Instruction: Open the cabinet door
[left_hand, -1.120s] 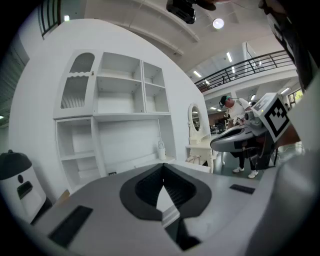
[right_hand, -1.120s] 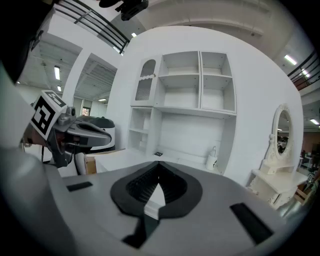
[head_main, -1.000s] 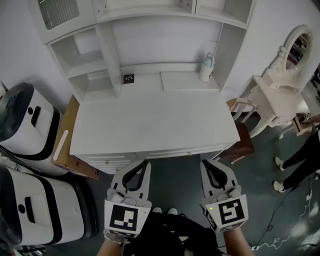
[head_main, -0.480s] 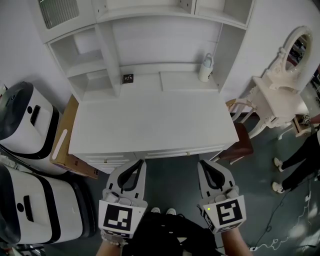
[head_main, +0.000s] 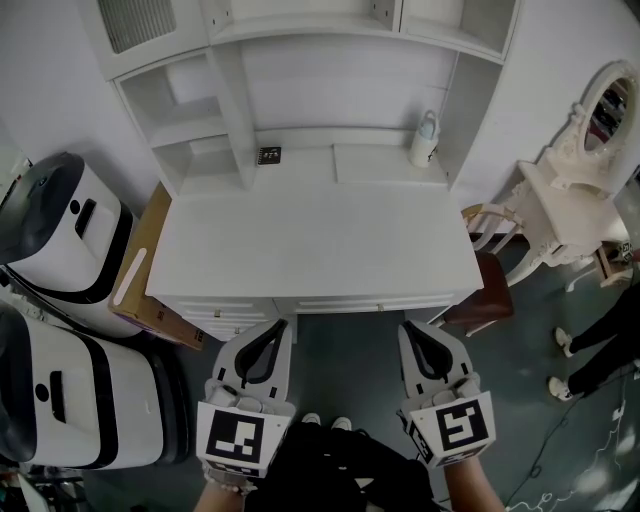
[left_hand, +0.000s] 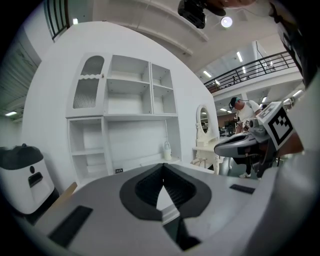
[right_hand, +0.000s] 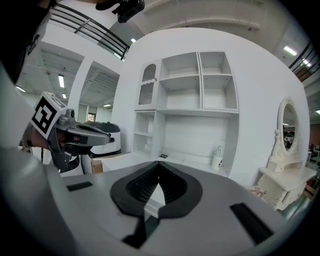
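A white desk (head_main: 320, 240) carries a hutch of open shelves. The hutch's one door, an arched slatted cabinet door (head_main: 135, 22), is at the upper left and stands closed (left_hand: 87, 90) (right_hand: 146, 87). My left gripper (head_main: 284, 324) and right gripper (head_main: 409, 326) are side by side before the desk's front edge, well short of the hutch. Both point toward it, a little below level. In the left gripper view the left gripper (left_hand: 163, 165) has its jaws closed tip to tip with nothing between them. The right gripper (right_hand: 159, 162) looks the same.
A white bottle (head_main: 424, 140) and a small black item (head_main: 268, 155) stand at the desk's back. Drawers (head_main: 240, 312) line its front. Two white-and-black machines (head_main: 60, 240) and a cardboard box (head_main: 145, 270) are at left. A vanity with mirror (head_main: 580, 170), a brown stool (head_main: 490, 290) and a person's legs (head_main: 600, 350) are at right.
Both grippers stay shut and hold about the same places. The head view has shifted a little, so the desk sits slightly lower and to the right.
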